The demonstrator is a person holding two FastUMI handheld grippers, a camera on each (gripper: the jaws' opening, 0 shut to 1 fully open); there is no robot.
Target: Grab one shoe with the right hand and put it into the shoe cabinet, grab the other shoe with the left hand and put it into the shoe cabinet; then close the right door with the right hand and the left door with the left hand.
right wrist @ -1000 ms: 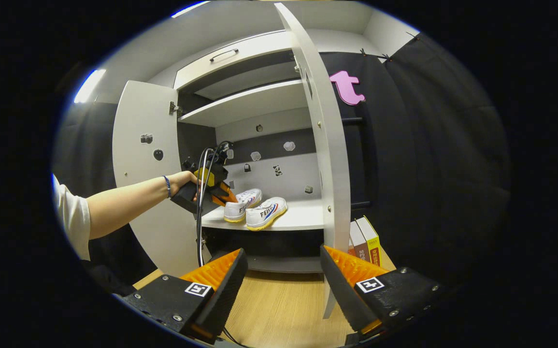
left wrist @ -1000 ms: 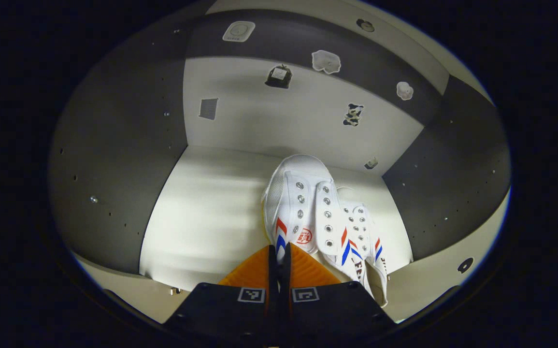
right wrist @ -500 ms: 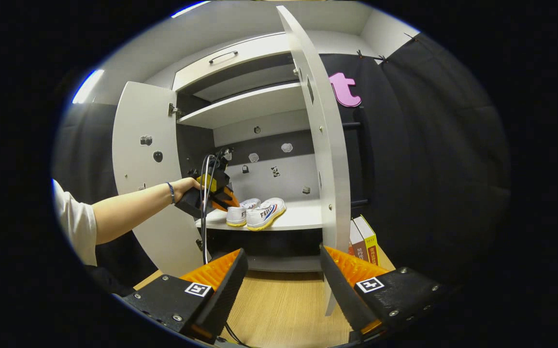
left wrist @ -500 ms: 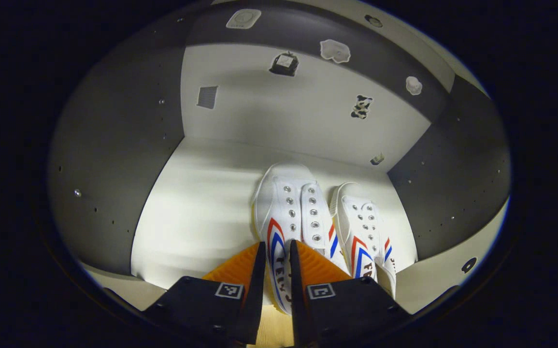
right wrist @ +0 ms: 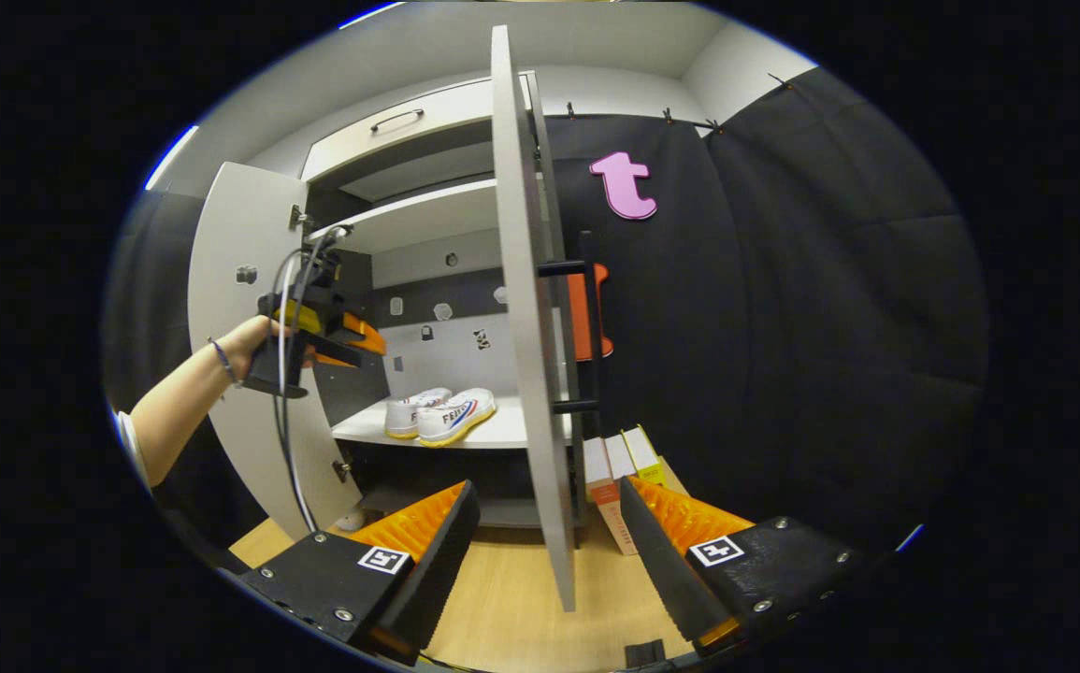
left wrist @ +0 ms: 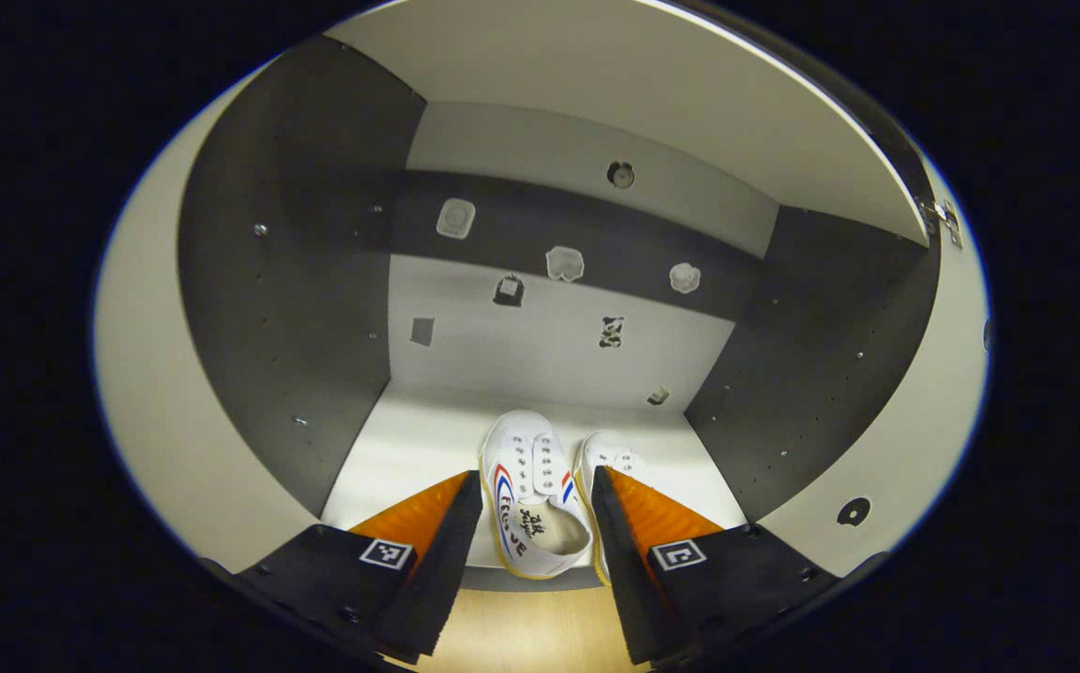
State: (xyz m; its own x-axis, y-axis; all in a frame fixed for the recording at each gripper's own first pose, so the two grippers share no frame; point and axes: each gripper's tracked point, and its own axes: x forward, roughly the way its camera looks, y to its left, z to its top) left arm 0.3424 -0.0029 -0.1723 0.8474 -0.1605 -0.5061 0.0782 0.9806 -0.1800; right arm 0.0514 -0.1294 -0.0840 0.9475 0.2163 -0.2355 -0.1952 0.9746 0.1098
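White shoes (left wrist: 532, 500) sit side by side on the cabinet shelf (right wrist: 502, 432) (that part looks done), both doors open, left gripper (left wrist: 528, 523) and right gripper (right wrist: 547, 533) spread, holding nothing.

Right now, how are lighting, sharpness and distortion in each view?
Left gripper view: sharp; the pale cabinet shelf is brightly lit under the two white canvas shoes, dark side panels dim. Right gripper view: sharp too; fisheye bows the open white right door.
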